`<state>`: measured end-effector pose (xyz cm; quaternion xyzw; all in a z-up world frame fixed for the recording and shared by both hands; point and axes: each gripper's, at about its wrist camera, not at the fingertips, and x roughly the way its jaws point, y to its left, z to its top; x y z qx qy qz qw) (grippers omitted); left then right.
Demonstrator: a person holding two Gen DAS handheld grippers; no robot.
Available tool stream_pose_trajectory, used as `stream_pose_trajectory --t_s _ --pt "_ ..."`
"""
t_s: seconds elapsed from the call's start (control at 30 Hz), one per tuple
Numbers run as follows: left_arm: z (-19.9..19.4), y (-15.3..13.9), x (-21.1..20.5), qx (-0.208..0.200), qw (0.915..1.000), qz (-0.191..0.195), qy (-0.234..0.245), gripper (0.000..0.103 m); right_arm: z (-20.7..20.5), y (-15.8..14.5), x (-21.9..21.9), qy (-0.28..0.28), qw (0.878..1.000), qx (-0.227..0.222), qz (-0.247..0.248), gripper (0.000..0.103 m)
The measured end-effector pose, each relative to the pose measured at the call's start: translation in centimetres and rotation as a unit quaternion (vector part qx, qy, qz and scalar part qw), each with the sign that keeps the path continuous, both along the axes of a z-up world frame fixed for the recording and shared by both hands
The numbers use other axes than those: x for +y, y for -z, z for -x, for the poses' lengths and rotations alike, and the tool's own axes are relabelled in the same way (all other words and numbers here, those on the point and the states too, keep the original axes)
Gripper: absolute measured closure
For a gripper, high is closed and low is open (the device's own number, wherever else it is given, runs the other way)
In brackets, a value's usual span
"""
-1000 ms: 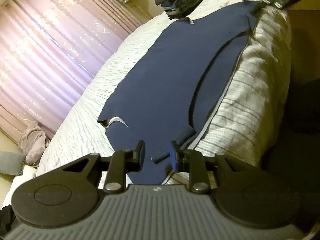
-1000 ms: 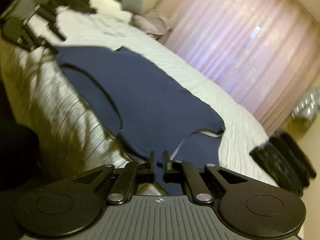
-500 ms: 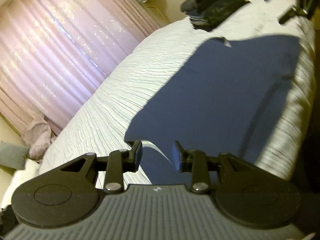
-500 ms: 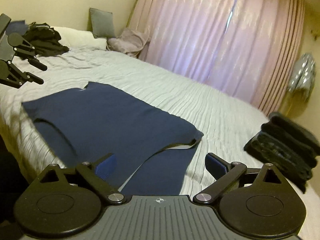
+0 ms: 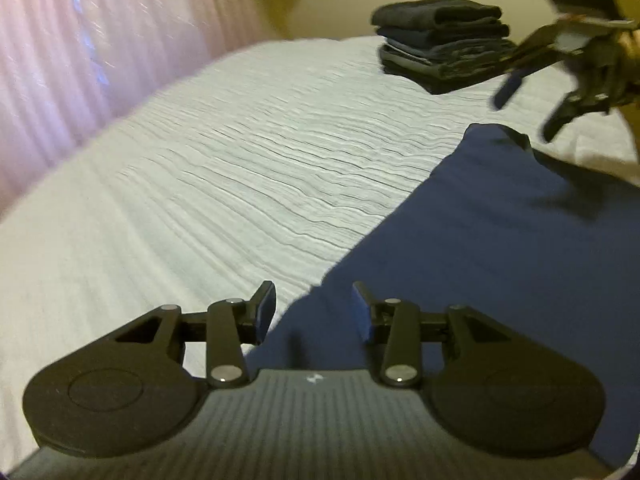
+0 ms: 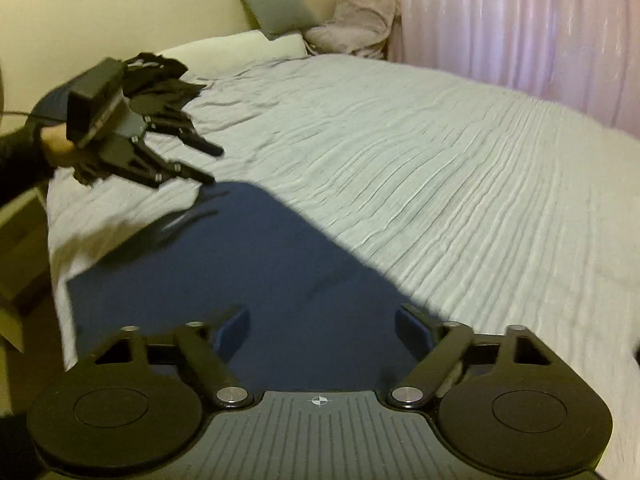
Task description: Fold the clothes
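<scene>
Navy garment [image 6: 256, 280] flat on bed [image 6: 440, 152], fold under way. Left gripper [image 5: 314, 312] and right gripper [image 6: 322, 328] both agape, empty. Next: fresh edge grasp.

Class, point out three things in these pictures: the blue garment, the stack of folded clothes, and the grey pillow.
blue garment [image 6: 280, 280]: right wrist view, middle of the flat cloth.
stack of folded clothes [image 5: 440, 40]: left wrist view, front face of the pile.
grey pillow [image 6: 276, 6]: right wrist view, centre of its face.
</scene>
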<state>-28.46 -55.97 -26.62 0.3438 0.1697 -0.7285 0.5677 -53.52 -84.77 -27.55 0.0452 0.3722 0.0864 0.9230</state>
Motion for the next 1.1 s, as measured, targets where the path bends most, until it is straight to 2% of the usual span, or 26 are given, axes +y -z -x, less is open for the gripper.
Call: stream_pose_trajectory --t_s 0.13,0.23,0.3,0.37,0.5,0.7,0.83,0.9,1.0,1.03,1.07,1.1 --pt "-3.6 1.4 -4.1 0.040 0.9968 -0.066 0.020 0.066 -5.8 1.4 -2.8 -0.020 0.997 0.039 -0.062 0.029" --pt "-6.0 2.0 -6.4 0.085 0.9882 -0.122 0.038 0.066 -8.9 1.5 -4.3 -0.036 0.992 0.080 -0.086 0.030" --pt "-7.3 2.6 -7.8 0.112 0.9790 -0.162 0.052 0.067 -10.4 1.5 -5.3 -0.044 0.989 0.107 -0.097 0.030" --pt "-8.1 3.6 -9.0 0.132 0.9658 -0.210 0.077 0.067 -11.0 1.6 -6.1 -0.047 0.984 0.134 -0.103 0.030" --pt "-9.1 5.7 -9.7 0.128 0.9445 -0.279 0.116 0.064 -12.2 1.8 -7.8 -0.054 0.974 0.189 -0.113 0.030" --pt "-10.5 6.0 -10.9 0.148 0.9252 -0.311 0.159 0.065 -13.9 2.0 -10.3 -0.063 0.952 0.269 -0.128 0.030" --pt "-10.8 6.8 -11.4 0.163 0.9121 -0.336 0.168 0.069 -16.0 2.0 -10.7 -0.079 0.945 0.286 -0.140 0.030" --pt "-10.3 6.6 -11.9 0.155 0.9136 -0.332 0.176 0.080 -16.9 2.9 -10.6 -0.088 0.938 0.306 -0.139 0.030" --pt "-9.8 6.0 -11.7 0.136 0.9203 -0.316 0.187 0.088 -17.1 4.5 -10.5 -0.101 0.929 0.327 -0.145 0.030" --pt "-9.8 5.9 -11.4 0.133 0.9227 -0.311 0.184 0.088 -17.2 5.2 -10.6 -0.104 0.925 0.333 -0.148 0.050" --pt "-9.7 5.9 -11.1 0.130 0.9251 -0.307 0.182 0.089 -17.3 5.7 -10.6 -0.108 0.922 0.341 -0.150 0.065" --pt "-9.7 5.9 -10.8 0.126 0.9275 -0.303 0.179 0.089 -17.0 6.0 -10.8 -0.111 0.919 0.346 -0.154 0.066"
